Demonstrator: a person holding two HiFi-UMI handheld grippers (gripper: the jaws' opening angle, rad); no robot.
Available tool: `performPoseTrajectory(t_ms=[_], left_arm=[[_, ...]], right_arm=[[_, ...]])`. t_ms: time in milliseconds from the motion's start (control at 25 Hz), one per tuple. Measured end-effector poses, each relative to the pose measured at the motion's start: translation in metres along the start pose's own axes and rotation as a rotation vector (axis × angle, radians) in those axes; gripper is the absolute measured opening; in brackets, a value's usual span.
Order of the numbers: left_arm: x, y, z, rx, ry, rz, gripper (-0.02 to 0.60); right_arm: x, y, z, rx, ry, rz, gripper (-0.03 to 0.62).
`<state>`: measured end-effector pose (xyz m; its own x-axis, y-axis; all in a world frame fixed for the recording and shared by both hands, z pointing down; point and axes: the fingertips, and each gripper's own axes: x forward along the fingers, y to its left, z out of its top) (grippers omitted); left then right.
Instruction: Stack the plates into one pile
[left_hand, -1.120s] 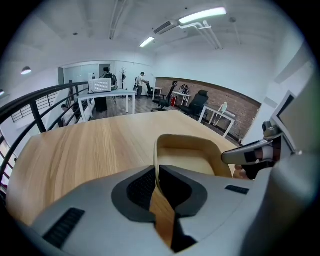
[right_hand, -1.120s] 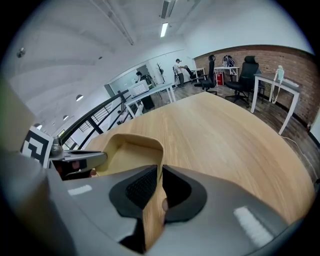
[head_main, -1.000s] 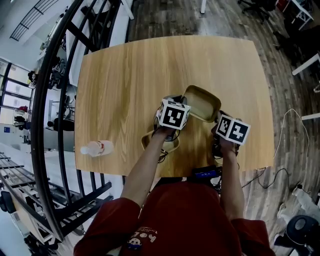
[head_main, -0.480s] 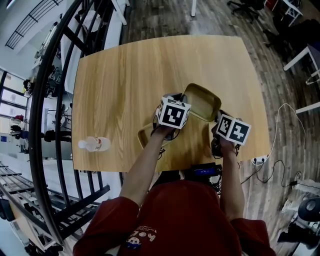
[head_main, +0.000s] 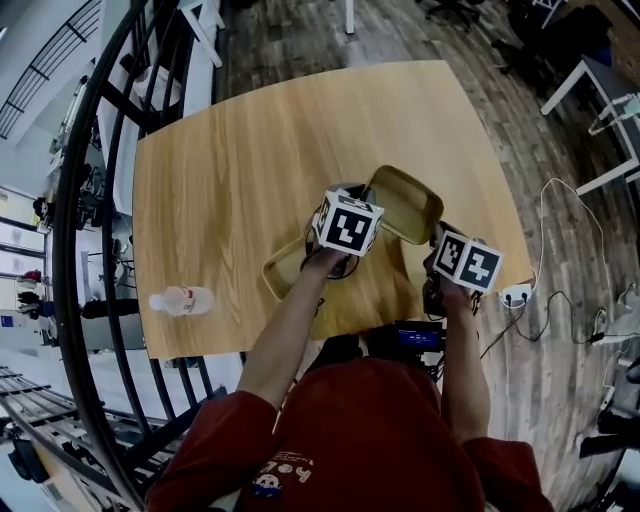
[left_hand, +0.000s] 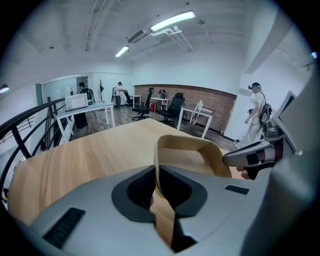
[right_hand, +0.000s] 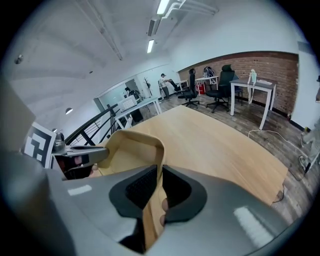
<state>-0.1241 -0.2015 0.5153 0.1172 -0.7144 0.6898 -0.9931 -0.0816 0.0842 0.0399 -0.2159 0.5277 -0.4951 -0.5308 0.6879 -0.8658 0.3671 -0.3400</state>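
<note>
2nd plate (head_main: 283, 272) lies on table (head_main: 220, 170) under L forearm. L gripper (left_hand: 155, 189) is clamped on the rim of the tilted tan plate (head_main: 405, 205), and R gripper (right_hand: 161, 187) on the opp. rim. Risk: uneven pull btwn hands slips the thin rim, so it lands off-centre.

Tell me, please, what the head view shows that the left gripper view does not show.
Only the head view: a second plate lying on the table, and a bottle lying near the table's edge. Only the left gripper view: the left tongs shut on the rim of the tan plate, and a distant standing person. Both: the tan plate, the wooden table and the right tongs.
</note>
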Motion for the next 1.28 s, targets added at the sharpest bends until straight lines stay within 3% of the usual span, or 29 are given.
performPoseTrajectory(t_ms=[760, 1080, 1280], left_arm=[[0.030, -0.080, -0.002, 0.210, 0.073, -0.160, 0.025], [0.042, -0.093, -0.009, 0.274, 0.129, -0.185, 0.025], [0.042, -0.109, -0.014, 0.337, 0.191, -0.251, 0.025]], right_arm=[[-0.054, -0.056, -0.053, 0.207, -0.024, -0.113, 0.044], [-0.061, -0.058, -0.077, 0.247, 0.003, -0.125, 0.040], [-0.060, -0.046, -0.088, 0.256, 0.018, -0.126, 0.009]])
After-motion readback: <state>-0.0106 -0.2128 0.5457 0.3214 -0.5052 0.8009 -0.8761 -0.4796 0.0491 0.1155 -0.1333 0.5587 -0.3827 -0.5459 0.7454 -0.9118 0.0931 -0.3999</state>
